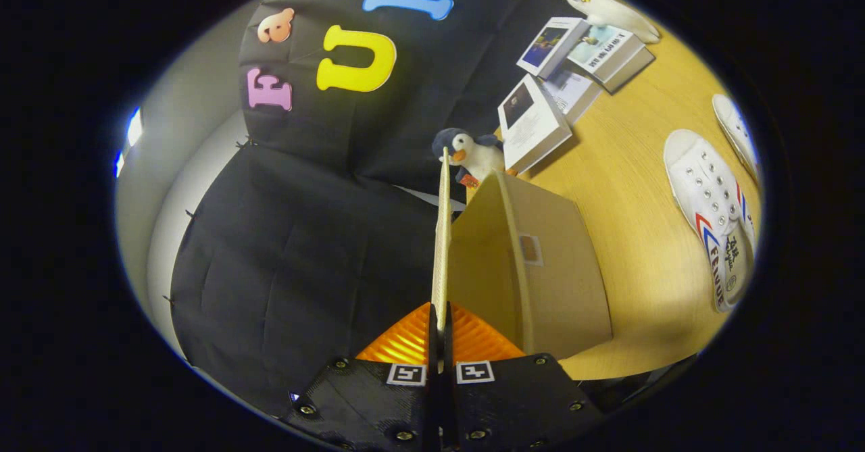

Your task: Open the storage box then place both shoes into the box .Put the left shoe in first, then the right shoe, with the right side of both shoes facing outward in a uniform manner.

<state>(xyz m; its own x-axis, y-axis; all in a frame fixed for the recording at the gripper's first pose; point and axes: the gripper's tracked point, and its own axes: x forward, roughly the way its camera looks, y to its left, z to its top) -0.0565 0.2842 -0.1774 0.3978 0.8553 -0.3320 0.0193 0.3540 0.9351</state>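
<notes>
Pinching the thin edge of the lid (442,236), the claw (439,344) is closed on it, both fingers pressed flat so the flap can be swung up. Just beside it, the storage box (540,269) is seen on the table (628,188), partly opened. Farther off, two white shoes (709,215) are laid side by side, awaiting loading. Beyond, a toy penguin (470,151) and books (574,67) are kept clear.

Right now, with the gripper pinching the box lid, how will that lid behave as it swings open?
The lid looks like thin cardboard seen edge-on, so probably light and a bit bendy. The gripper holds just one edge, so it might twist or slip. The box looks light too, and may shift on the table.
</notes>
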